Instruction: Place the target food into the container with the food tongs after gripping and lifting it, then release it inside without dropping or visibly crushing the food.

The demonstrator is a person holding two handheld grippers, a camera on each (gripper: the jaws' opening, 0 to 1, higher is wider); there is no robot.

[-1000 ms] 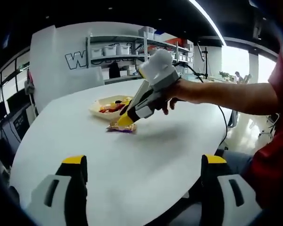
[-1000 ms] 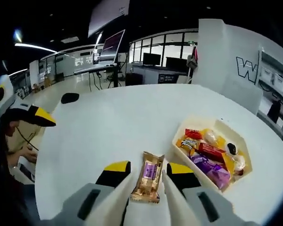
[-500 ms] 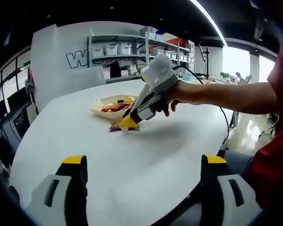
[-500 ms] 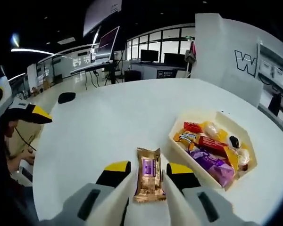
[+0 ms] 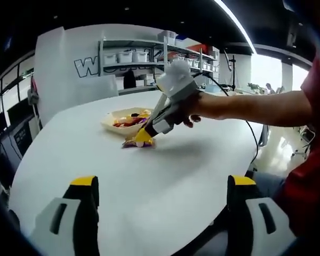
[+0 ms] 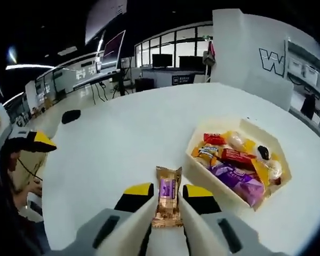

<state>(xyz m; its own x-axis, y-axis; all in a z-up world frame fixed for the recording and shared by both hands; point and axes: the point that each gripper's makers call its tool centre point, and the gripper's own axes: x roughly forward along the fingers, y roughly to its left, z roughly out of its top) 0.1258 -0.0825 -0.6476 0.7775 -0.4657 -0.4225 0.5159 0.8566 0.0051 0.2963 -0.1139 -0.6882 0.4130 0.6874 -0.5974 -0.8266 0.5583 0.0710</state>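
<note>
Since a second ago the right gripper (image 6: 167, 193) has drawn its jaws closer around the snack bar (image 6: 168, 203), which now sits pinched between them on the white bench (image 6: 112, 144), just beside the near wall of the container (image 6: 213, 184) of wrapped snacks. The left gripper (image 5: 162, 184) hangs by the bench's near edge, its jaws wide apart and holding nothing.

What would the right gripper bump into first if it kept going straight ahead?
The right gripper already has the gold-and-purple snack packet between its tongs. Past the packet, its line looks like bare white table; the food container sits off to one side.
</note>
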